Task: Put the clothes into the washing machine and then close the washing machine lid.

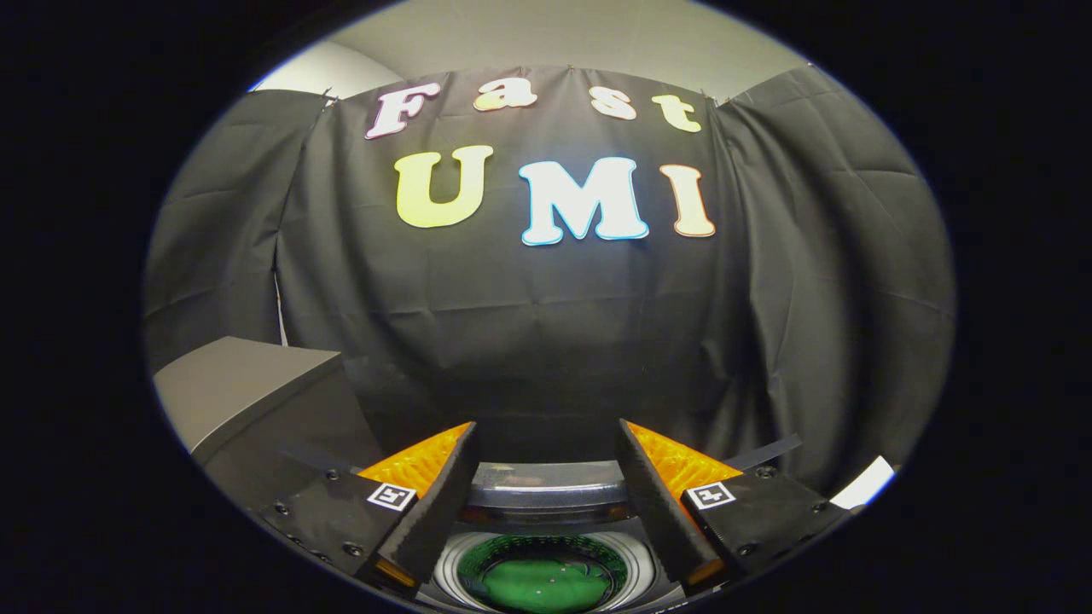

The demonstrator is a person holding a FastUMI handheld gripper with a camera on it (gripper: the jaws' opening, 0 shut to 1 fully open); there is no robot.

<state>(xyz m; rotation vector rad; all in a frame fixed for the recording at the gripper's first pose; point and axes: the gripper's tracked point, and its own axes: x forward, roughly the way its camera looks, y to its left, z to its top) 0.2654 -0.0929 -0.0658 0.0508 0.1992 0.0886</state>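
the black cloth wall (546, 341) takes up most of the gripper view, with a grey box (247, 392) standing in front of it off to the left of the fingers. below and between the fingers sits the washer (546, 571), seen from above: its round mouth is uncovered, ringed by a pale rim (636, 573), and something green, likely the clothes (537, 587), lies down in the drum. just beyond the mouth, a curved clear lid (546, 486) stands raised at the back edge, between the fingertips and the cloth. the gripper (546, 448) hangs above the opening with its 2 fingers apart and nothing between them. the move ahead seems to turn on 1 relation: the lid lies straight ahead of the fingers and slightly below them, its long edge running crosswise to them, so a forward reach over the mouth would meet it squarely. judging by the green in the drum, loading looks done and closing remains.
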